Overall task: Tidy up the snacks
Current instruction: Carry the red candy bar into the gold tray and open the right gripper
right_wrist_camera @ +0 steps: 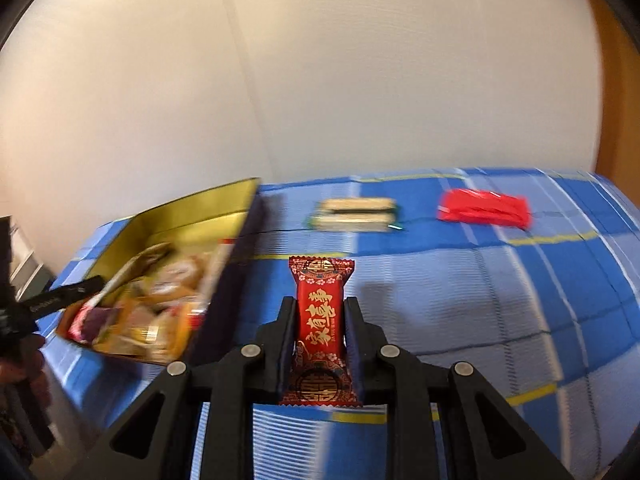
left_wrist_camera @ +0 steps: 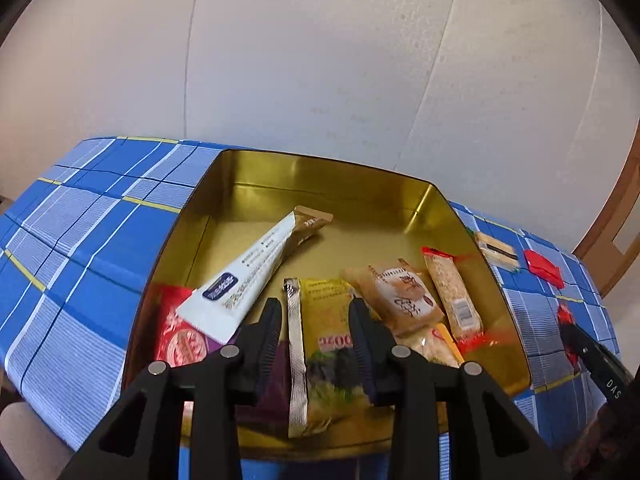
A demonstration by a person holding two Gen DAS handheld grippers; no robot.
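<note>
Worktop (right_wrist_camera: pixel 500 300) under a blue checked cloth, sloping away to the right in the fisheye. Gold tin (left_wrist_camera: pixel 320 184) sits open on it, already part filled: a long white sachet (left_wrist_camera: pixel 256 268) lies slantwise across the near left, a yellow packet (left_wrist_camera: pixel 324 344) lies under the left tongs (left_wrist_camera: pixel 314 312), a round-label cake packet (left_wrist_camera: pixel 400 294) and an oat bar (left_wrist_camera: pixel 454 292) lie toward the right wall, and a red pouch (left_wrist_camera: pixel 178 332) is tucked into the near left corner. Left tongs hang over the tin with jaws apart and nothing between them. Right tongs (right_wrist_camera: pixel 318 320) are closed on a red candy bar (right_wrist_camera: pixel 320 320), gripped across its middle with both crimped ends sticking out, held above the cloth just right of the tin. Still out on the cloth, well apart from the tin: a biscuit pack (right_wrist_camera: pixel 354 215) and a red wrapper (right_wrist_camera: pixel 484 207). Risks, as judged from here: the candy bar is held by slick film only, so a quick swing toward the tin could let it slide out or twist. The tin's right wall stands between the bar and the inside; too low a path would knock the wall and shift the tin. The near half is crowded, so a drop there may land the bar on edge atop other packets. Both tongs converging over the tin could collide.
</note>
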